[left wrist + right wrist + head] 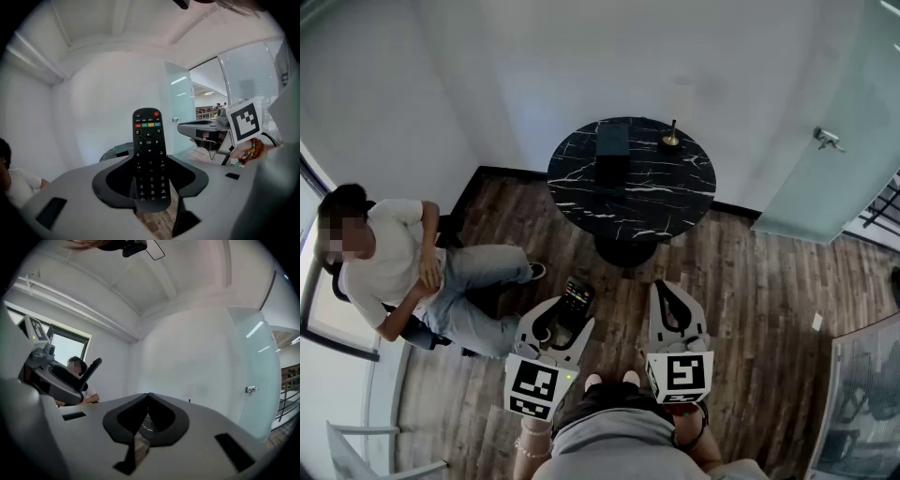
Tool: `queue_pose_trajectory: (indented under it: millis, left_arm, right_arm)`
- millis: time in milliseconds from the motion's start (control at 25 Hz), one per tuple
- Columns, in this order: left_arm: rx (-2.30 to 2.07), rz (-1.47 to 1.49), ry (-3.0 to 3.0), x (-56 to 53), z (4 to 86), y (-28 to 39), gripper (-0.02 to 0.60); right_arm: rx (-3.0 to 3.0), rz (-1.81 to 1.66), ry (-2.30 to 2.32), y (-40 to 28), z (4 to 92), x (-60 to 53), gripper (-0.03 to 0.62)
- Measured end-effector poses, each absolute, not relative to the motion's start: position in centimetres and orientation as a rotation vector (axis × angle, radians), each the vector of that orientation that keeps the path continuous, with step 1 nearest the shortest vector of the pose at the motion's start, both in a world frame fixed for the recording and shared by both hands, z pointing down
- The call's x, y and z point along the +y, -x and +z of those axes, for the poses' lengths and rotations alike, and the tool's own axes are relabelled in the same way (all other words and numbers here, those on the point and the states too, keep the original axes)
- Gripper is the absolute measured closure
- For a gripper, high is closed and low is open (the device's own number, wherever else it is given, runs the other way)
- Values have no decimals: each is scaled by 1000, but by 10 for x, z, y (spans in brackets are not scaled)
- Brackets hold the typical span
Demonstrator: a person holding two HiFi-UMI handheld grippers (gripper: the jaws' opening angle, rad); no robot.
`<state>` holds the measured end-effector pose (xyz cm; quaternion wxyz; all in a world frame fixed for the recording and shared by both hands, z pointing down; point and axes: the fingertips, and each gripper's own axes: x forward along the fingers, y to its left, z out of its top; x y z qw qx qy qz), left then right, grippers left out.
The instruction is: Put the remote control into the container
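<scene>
Here, in the head view, the left gripper (571, 318) is held low over the wooden floor (750, 281), closed on the remote control (578, 295), whose button face looks upward. Beside it at 3 o'clock, the right gripper (670, 292) has its jaws together and carries nothing. At 12 o'clock from both stands a round, black, marble-patterned surface (675, 202), well apart from the grippers. On it sits a dark box (612, 145), most likely the container, with a small brass item (671, 139) near it at 3 o'clock. A seated person (394, 267) is at 9 o'clock.

In the left gripper view, the remote control (149, 150) stands upright between the jaws. They are spread wide and clamp its lower half along the long edges, so the coloured buttons rise clear above them. The right gripper (206, 127) shows at 3 o'clock.

In the right gripper view, the jaws meet at their tips with nothing between them.

The remote control looks light and stiff, a smooth plastic bar that could slide or pivot in a loose grip. Holding it across the narrow width, close to the middle, seems soundest. Held this low, the top-heavy end may tip on the way to the box.
</scene>
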<state>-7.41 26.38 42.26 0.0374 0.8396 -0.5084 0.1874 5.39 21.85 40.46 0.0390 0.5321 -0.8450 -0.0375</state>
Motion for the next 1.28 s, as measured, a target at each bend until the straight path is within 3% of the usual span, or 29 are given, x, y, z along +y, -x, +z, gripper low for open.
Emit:
queue_pose_trajectory:
  millis: [1280]
  left_arm:
    - [-1614, 582, -2485, 218, 439, 29, 354]
  right_arm:
    - [-2615, -105, -1669, -124, 413, 176, 580]
